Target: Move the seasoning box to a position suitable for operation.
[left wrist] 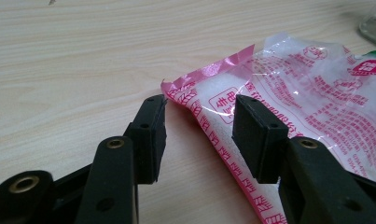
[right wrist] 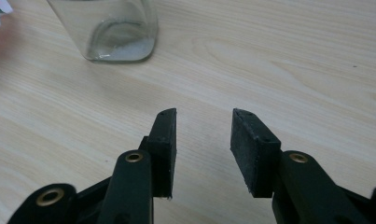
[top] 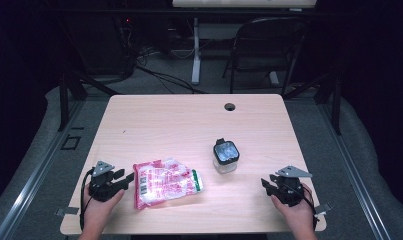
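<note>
A pink-and-clear plastic bag point(top: 165, 183) of white grains lies flat near the table's front left. My left gripper point(top: 123, 176) rests on the table just left of it, open; in the left gripper view the bag's pink corner point(left wrist: 195, 100) reaches between the jaws without being pinched. A small glass jar point(top: 225, 156) with a dark latch lid stands right of the bag. My right gripper point(top: 267, 184) sits open near the front right edge, apart from the jar; the jar's clear base point(right wrist: 112, 33) shows ahead and to the left in the right gripper view.
The light wooden table point(top: 189, 125) has a round cable hole point(top: 230, 106) near its far edge. A folding chair point(top: 269, 47) and a desk leg stand beyond the table. Bare tabletop lies between the jar and the far edge.
</note>
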Available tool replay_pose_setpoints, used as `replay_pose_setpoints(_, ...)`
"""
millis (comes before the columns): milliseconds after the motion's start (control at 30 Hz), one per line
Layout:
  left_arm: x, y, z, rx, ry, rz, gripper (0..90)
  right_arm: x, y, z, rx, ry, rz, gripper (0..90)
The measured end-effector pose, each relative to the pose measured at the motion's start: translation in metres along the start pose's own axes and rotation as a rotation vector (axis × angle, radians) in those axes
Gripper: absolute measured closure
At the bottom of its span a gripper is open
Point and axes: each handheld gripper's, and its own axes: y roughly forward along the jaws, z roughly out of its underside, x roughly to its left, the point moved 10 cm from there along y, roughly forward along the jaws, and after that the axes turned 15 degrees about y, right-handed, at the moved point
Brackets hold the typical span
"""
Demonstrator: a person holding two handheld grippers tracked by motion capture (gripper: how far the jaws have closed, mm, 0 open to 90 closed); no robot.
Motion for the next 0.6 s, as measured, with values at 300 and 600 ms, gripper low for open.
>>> replay_pose_setpoints(300,0.001,-0.004,-0.002,-0.022,-0.019,0.006,59.8,0.018,0.005,-0.015,0.033,0.005,-0.045,63.5)
replay_pose_setpoints(600,0.003,-0.009,0.003,-0.02,-0.028,0.006,63.1,0.047,0.026,-0.057,0.021,-0.001,-0.095,67.3)
